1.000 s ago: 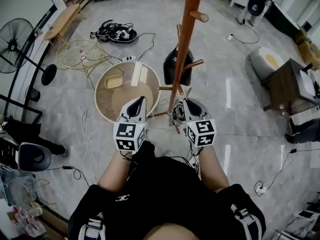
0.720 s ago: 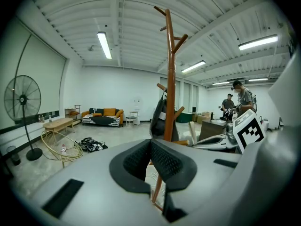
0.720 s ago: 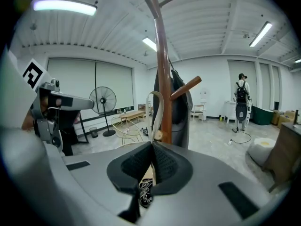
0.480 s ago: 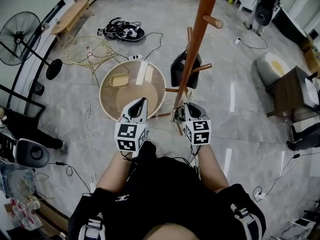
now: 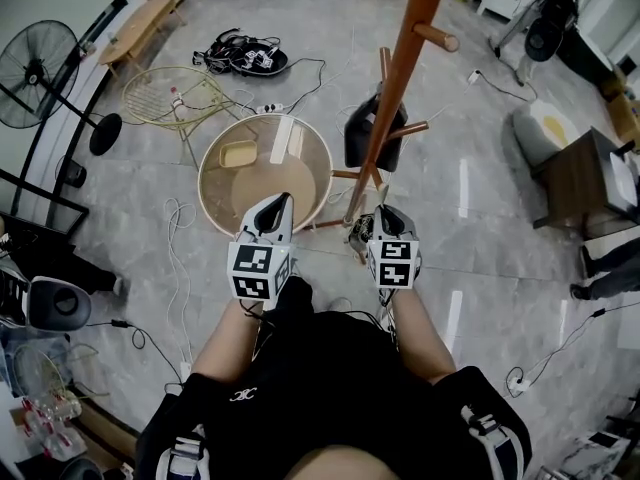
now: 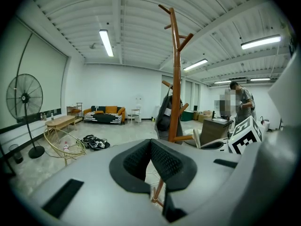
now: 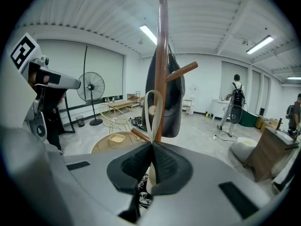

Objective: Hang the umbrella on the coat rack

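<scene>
Little has changed. Our right gripper [image 7: 153, 145] has crept toward the coat rack [image 5: 385, 118], jaws pinching the strap loop [image 7: 153, 108]. The umbrella [image 7: 141, 194] seemingly dangles below. Our left gripper [image 6: 151, 147] is closed and empty. Hooking a peg [image 7: 140, 134] remains.

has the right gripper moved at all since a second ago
Yes, slightly. In the head view the right gripper has edged left, closer to the coat rack pole, with its jaws shut on the umbrella strap.
</scene>
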Demonstrator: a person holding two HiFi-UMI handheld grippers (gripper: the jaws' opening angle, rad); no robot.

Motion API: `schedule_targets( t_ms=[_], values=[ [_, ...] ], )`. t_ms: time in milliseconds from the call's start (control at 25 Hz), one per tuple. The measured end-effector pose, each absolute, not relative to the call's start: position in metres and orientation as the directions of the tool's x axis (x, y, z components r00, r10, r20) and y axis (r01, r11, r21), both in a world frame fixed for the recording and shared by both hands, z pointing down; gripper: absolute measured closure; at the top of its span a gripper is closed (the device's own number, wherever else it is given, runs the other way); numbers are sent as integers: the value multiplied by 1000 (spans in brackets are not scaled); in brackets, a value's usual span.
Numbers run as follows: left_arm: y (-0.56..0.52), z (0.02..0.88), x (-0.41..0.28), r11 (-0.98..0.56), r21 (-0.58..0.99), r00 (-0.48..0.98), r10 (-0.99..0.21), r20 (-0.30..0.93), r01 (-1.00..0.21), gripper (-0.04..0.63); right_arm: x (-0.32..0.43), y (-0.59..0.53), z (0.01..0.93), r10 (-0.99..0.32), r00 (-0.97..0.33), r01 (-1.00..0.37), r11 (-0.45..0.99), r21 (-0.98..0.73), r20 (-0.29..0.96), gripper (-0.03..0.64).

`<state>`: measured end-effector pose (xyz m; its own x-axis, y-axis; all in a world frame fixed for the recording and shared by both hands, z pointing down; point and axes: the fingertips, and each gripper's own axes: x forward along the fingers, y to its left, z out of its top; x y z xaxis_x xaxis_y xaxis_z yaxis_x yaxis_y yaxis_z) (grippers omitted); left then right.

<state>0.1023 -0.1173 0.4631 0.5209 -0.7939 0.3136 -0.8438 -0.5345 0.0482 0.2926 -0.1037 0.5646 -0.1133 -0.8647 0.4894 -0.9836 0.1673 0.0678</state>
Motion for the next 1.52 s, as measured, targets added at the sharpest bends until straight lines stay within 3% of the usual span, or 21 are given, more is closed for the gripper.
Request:
schedule_targets(
  t_ms=[520,1040,1520],
  values=[
    [-110,470,80,-508,61,499,-804,323,-859,578,300,-112,573,-858,-27,-989,97,112,512,603],
    [-119,473,74,-507,66,499,-805,320,-859,578,272,-121,573,-844,-58,-962,190,197,533,602],
    [-121,478,59,-492,92,494,-809,318,-866,578,259,-117,555,-840,-20,-951,184,249,542,601]
  ],
)
